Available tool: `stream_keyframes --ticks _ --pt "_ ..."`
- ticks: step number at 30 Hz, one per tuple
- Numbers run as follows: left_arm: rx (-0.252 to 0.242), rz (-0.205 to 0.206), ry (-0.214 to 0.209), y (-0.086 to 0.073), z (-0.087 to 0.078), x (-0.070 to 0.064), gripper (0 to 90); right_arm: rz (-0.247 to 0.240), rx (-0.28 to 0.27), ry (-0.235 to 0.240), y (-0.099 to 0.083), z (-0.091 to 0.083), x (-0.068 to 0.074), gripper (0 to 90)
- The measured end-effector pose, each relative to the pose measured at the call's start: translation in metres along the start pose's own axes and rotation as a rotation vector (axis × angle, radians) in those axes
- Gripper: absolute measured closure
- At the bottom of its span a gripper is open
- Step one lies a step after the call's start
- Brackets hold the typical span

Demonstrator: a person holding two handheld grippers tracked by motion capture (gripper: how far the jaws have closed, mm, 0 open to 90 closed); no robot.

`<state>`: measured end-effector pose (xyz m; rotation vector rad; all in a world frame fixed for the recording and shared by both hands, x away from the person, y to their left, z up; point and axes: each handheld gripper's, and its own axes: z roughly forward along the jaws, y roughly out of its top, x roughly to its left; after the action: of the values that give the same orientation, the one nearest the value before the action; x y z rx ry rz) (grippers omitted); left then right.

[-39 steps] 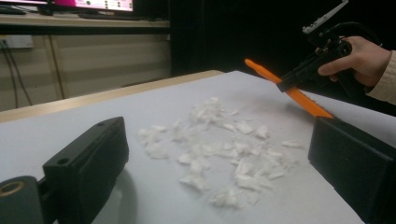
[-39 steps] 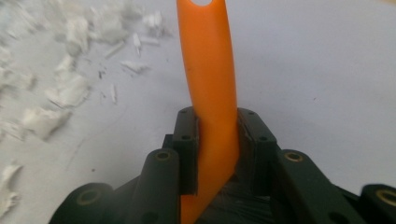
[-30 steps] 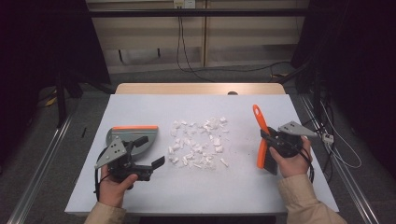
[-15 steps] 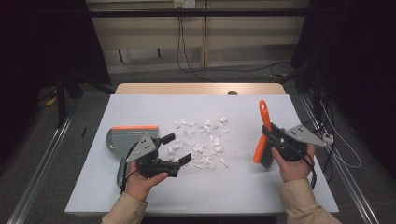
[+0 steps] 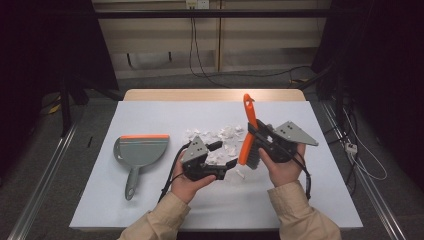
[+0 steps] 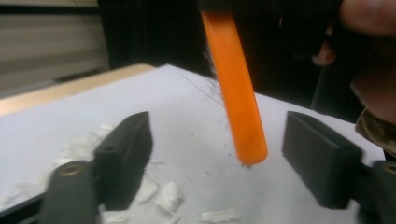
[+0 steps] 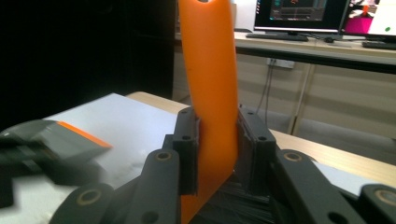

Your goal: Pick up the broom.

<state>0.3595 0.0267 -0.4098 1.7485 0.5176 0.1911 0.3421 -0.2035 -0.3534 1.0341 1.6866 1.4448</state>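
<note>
High view, item record. Right gripper (image 5: 256, 131): jaws pinched on the orange handle of a hand brush (image 5: 247, 131), brush held near upright with its dark bristles low, above the near edge of the paper scraps (image 5: 220, 137); judged a carrying grip that kept the bristles ready for a sweep. Right gripper view: the two black jaws pressed flat against either face of the brush's handle (image 7: 210, 93), bristles visible just below the pads.

Left gripper (image 5: 220, 159): jaws spread, holding nothing, hovering just left of the brush over the scraps. Left gripper view: the orange handle's tip (image 6: 243, 112) hung between the open jaws, touching neither; judged an approach to steady or take over the brush.

Dustpan (image 5: 137, 152): grey with an orange lip, lying flat and untouched on the left of the tabletop, lip away from the person, handle toward the person, well apart from the scraps; judged parked until sweeping brought the litter toward it.

Paper scraps: white torn pieces, loosely scattered mid-tabletop, unswept.

Tabletop (image 5: 150, 115): pale matt sheet over a wooden board, the wood showing along the far edge.

Room: dim, dark curtains at both sides, pale panelled wall behind with cables hanging, floor rails to left and right; lit monitors on a desk behind, seen in the right gripper view.
</note>
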Motion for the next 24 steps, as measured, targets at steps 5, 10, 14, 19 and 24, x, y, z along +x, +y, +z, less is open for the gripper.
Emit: stream_keyframes --ticks 5,10,14,19,24 --pt "0.018 -0.011 0.013 -0.005 0.007 0.002 57.5 -0.028 -0.002 0.049 0.008 0.015 0.024 71.2" --pt "0.057 -0.075 0.021 -0.005 -0.001 0.007 68.6 -0.024 0.010 0.066 0.006 0.022 0.030 70.9" --pt "0.041 -0.098 0.068 -0.008 -0.011 0.011 70.8 0.017 0.034 0.077 0.005 0.026 0.034 58.4" --pt "0.001 -0.114 0.136 -0.007 -0.021 0.016 70.9 0.099 0.010 0.077 0.002 0.025 0.042 47.0" --pt "-0.018 -0.099 0.205 -0.006 -0.028 0.019 70.9 0.168 0.050 0.063 -0.005 0.026 0.053 39.3"
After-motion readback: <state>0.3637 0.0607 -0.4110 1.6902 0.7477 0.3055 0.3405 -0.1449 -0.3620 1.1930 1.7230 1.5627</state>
